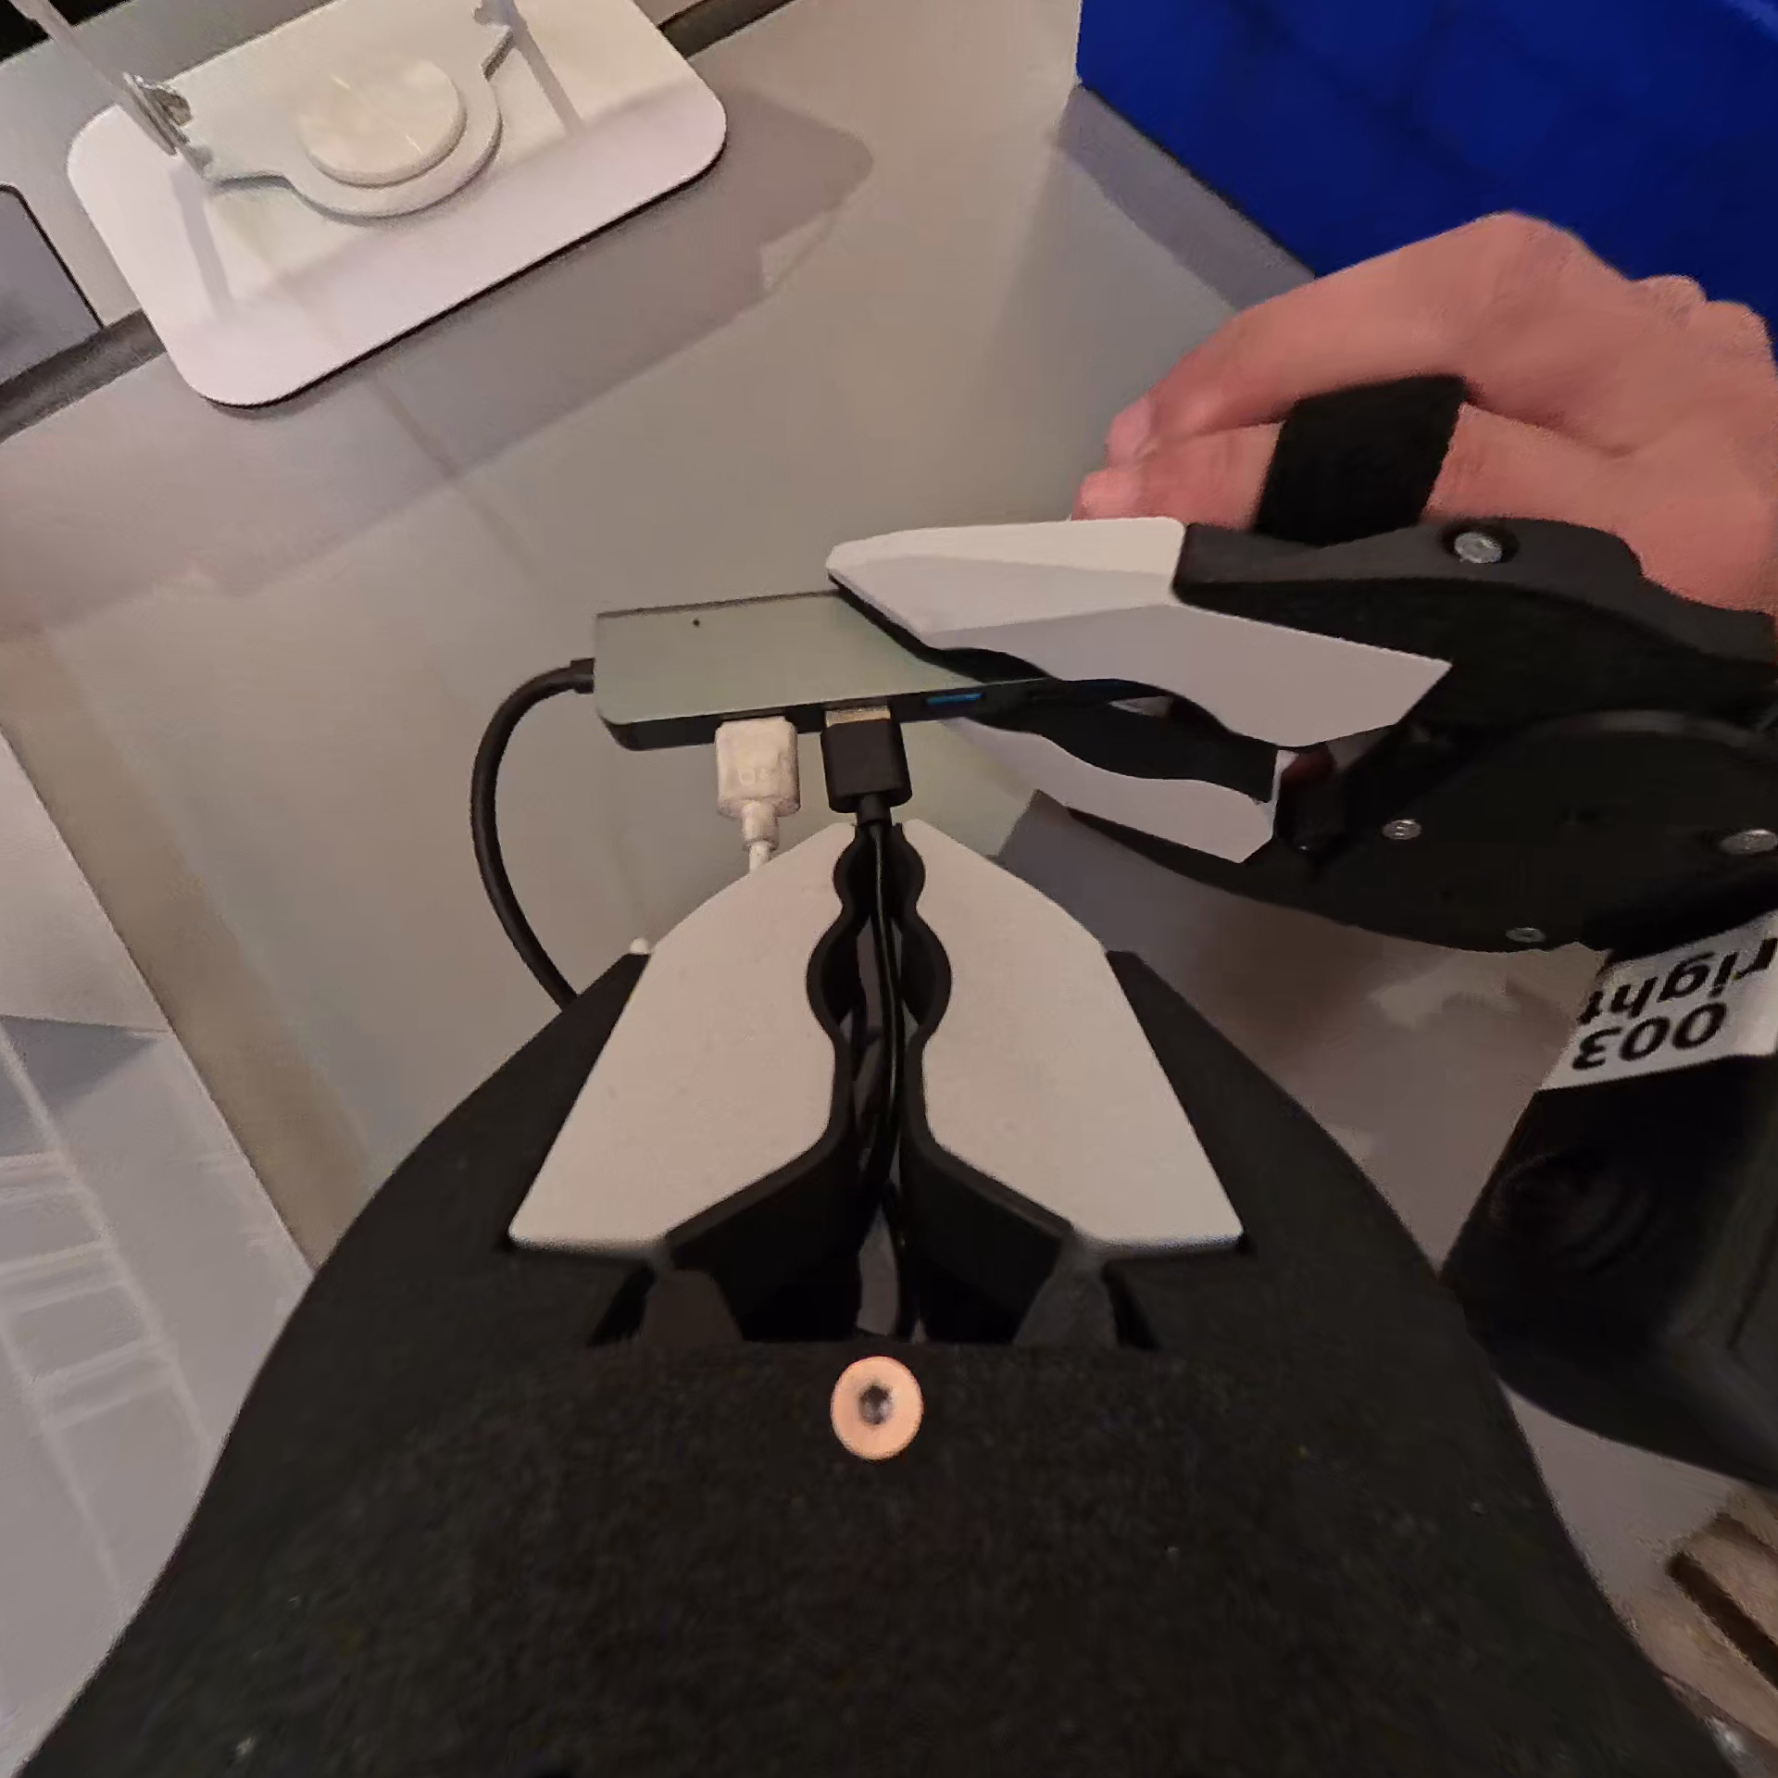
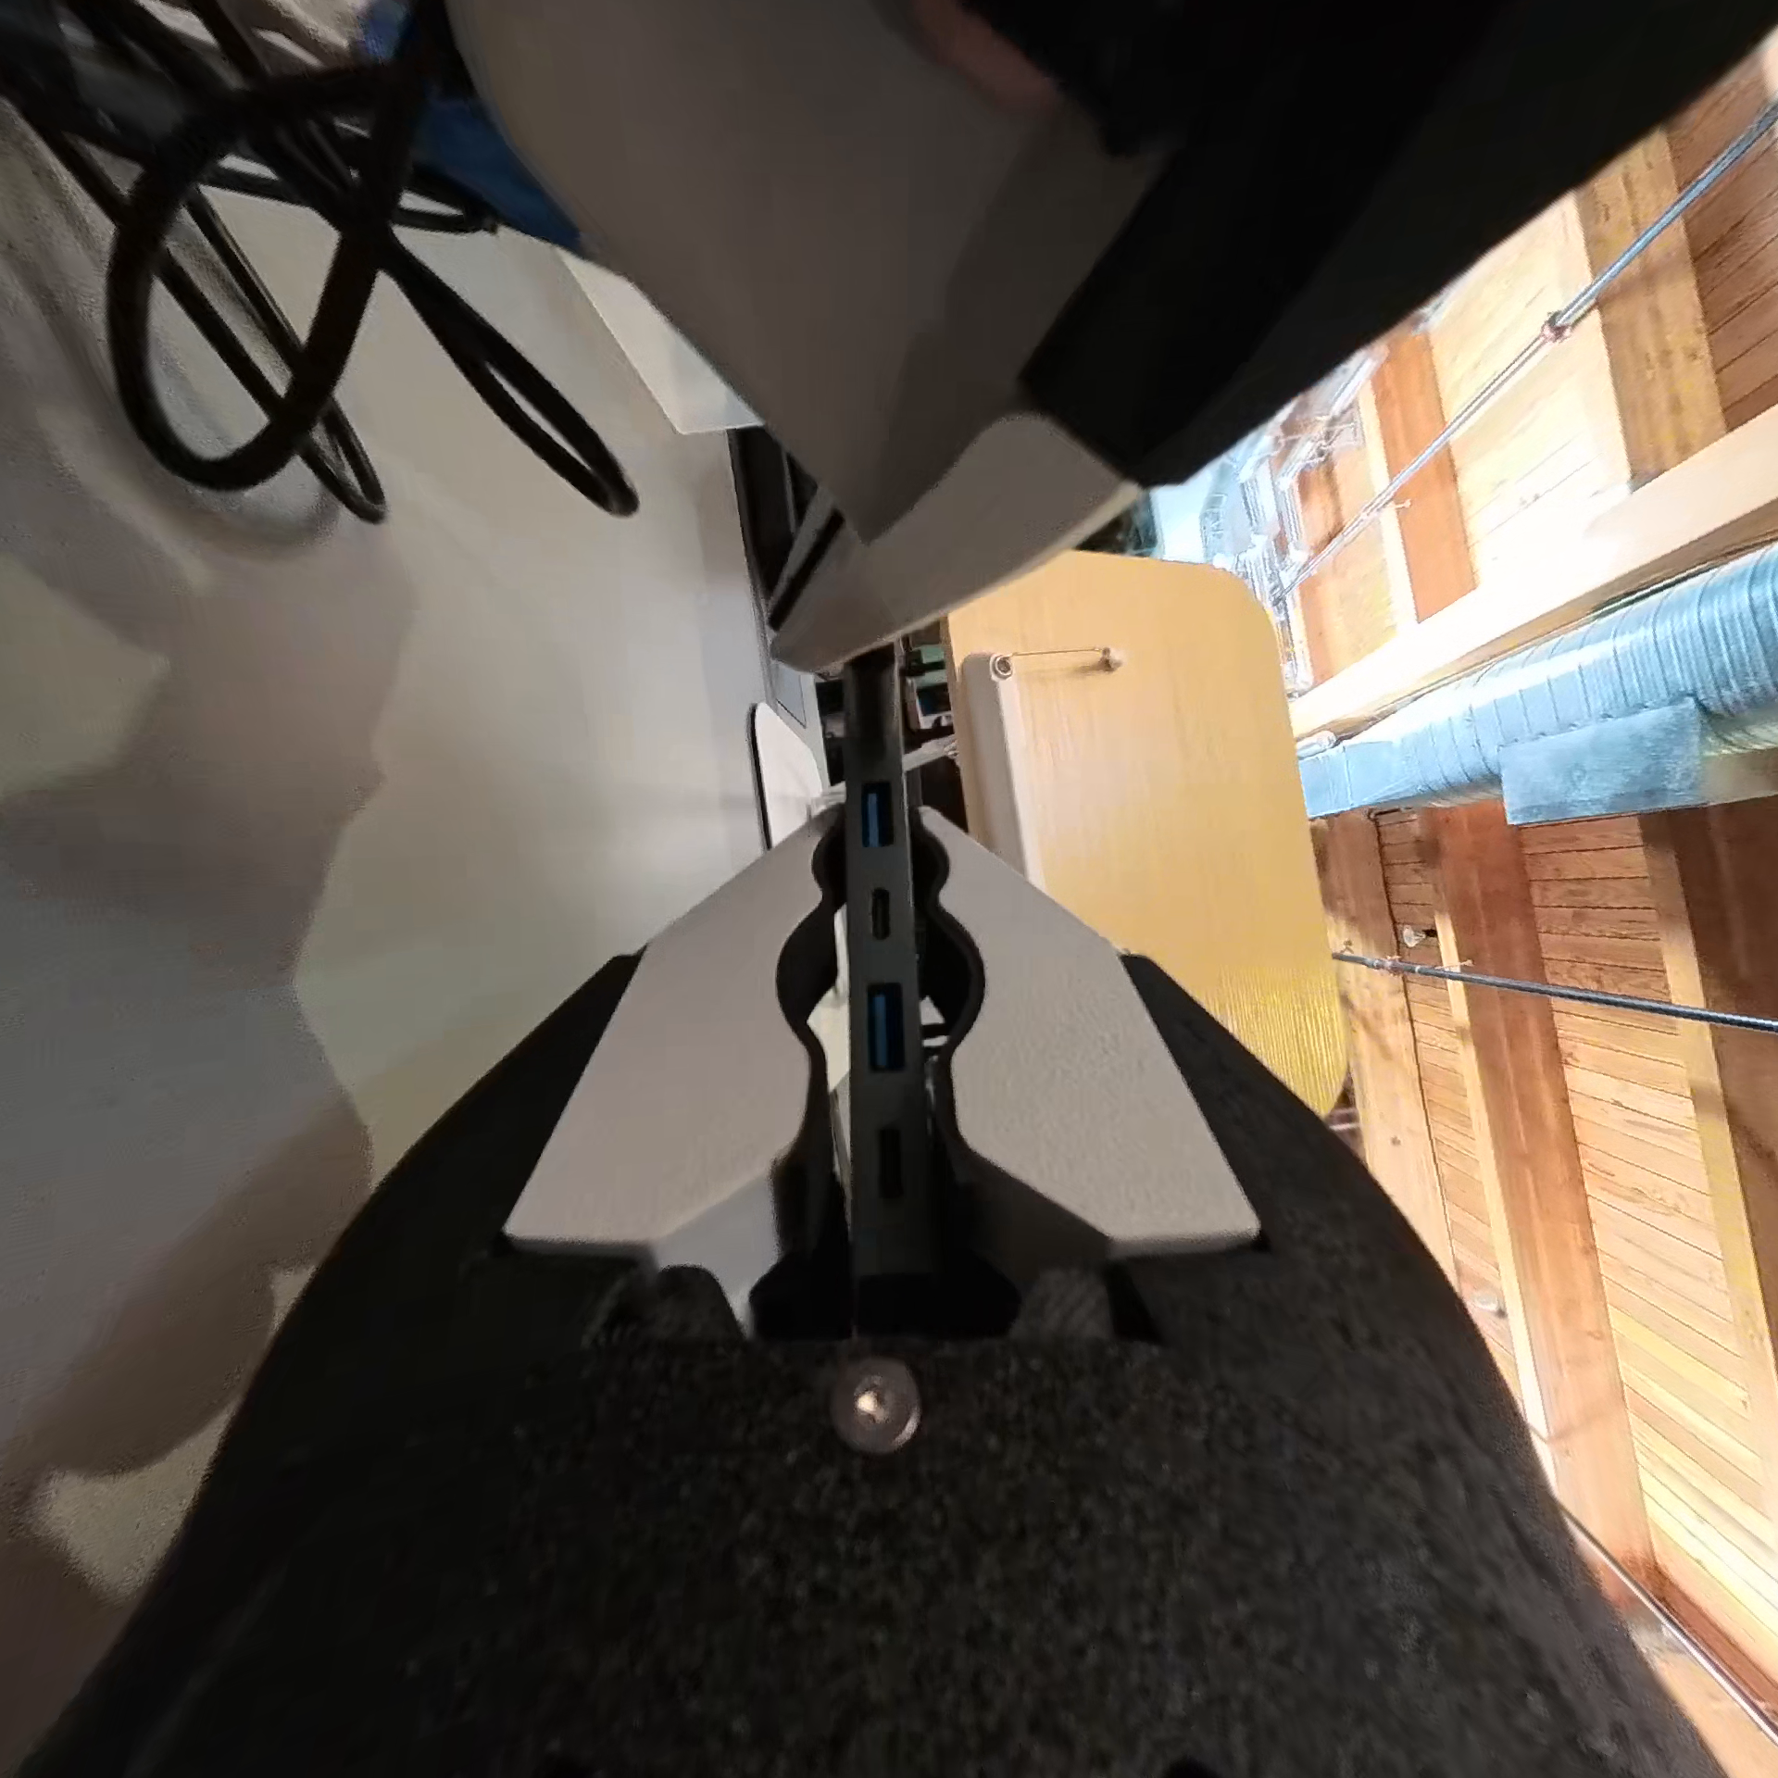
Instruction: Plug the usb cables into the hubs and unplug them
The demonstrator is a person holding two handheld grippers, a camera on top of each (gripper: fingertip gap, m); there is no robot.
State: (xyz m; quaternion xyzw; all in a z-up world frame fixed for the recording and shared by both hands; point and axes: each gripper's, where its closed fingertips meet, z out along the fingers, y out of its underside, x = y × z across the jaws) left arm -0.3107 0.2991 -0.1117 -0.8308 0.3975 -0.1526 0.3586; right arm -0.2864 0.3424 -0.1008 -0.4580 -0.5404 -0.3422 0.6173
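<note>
Above a pale glass tabletop (image 1: 673, 462): two hand-held grippers meet at a slim grey USB hub (image 1: 731, 659), held clear of the surface.
Left gripper (image 1: 874, 847): its white fingers are drawn nearly together around a thin black cable (image 1: 883, 1001) that runs down the channel between them; the tips sit just behind the plug.
Black USB plug (image 1: 864, 765): seated in a port on the hub's near edge, its metal shell partly showing.
White USB plug (image 1: 758, 770): seated in the neighbouring port to the left, its cord dropping behind the left gripper's finger.
Right gripper (image 1: 924, 664): it comes in from the right, one white finger lying on the hub's top face and the other beneath, clamped on the hub's right end; a person's hand (image 1: 1501, 404) works its black handle.
Right wrist view: the hub (image 2: 880, 1010) stands edge-on between that gripper's own closed fingers (image 2: 731, 1039), showing two blue ports and smaller slots; the left gripper's white finger (image 2: 866, 433) looms overhead.
Hub lead: a thick black cord (image 1: 500, 827) leaves the hub's left end and loops down toward the table.
Background: a white stand with a round pad (image 1: 385, 135) sits at the far left, a blue bin (image 1: 1443, 115) at the far right; loose black cables (image 2: 241, 289) lie coiled on the table in the right wrist view.
</note>
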